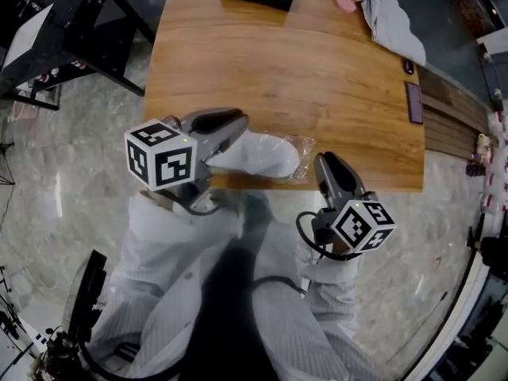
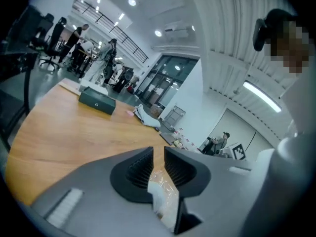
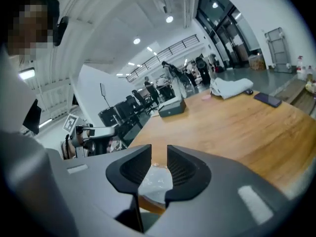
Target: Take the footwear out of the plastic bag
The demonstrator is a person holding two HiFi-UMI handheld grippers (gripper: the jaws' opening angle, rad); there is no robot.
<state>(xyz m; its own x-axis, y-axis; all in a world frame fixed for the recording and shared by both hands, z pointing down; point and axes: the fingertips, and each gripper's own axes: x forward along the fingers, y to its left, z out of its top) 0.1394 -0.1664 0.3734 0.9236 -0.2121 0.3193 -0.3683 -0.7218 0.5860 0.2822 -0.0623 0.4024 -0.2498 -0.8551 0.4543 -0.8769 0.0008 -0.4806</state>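
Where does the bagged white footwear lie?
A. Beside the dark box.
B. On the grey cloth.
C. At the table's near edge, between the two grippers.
C: the white footwear in its plastic bag lies at the near edge of the table, with the left gripper at one end and the right gripper at the other.

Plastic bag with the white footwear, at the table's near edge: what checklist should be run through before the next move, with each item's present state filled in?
1. Clear plastic bag rests on the brown wooden table, at its near edge: ok.
2. White footwear out of the bag: not ok, it lies inside.
3. Left gripper clamped on the bag: not ok, its fingers stand apart with plastic showing between them.
4. Right gripper clamped on the bag: not ok, its fingers stand apart with plastic between them.
5. Bag's open end located: cannot tell.
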